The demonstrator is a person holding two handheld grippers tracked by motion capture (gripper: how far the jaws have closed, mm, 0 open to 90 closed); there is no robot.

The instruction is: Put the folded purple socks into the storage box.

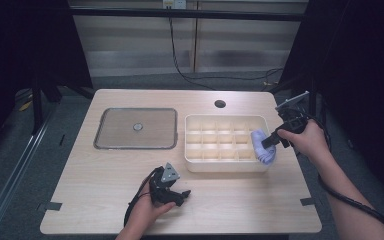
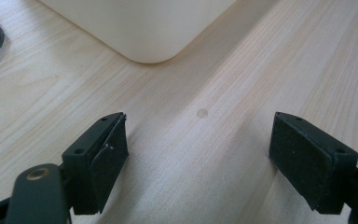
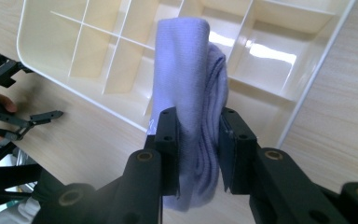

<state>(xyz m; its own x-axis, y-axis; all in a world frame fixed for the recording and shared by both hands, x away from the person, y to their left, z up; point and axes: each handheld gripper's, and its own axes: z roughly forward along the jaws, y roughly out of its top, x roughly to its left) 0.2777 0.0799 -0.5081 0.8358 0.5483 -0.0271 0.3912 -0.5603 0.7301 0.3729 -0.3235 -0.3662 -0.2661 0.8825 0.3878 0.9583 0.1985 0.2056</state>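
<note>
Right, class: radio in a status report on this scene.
Right hand-held gripper shut on lilac cloth, over divided tray. Left hand-held gripper open, on table. Nothing in the way.

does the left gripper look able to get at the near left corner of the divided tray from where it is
Probably yes. The left gripper rests open on the table just in front of the tray, with bare wood between its jaws and that rounded corner. The right gripper, holding the lilac cloth, is at the far end.

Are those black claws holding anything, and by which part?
The right gripper pinches a folded lilac cloth near its lower end, over the divided tray. The left gripper is open, holding nothing.
</note>
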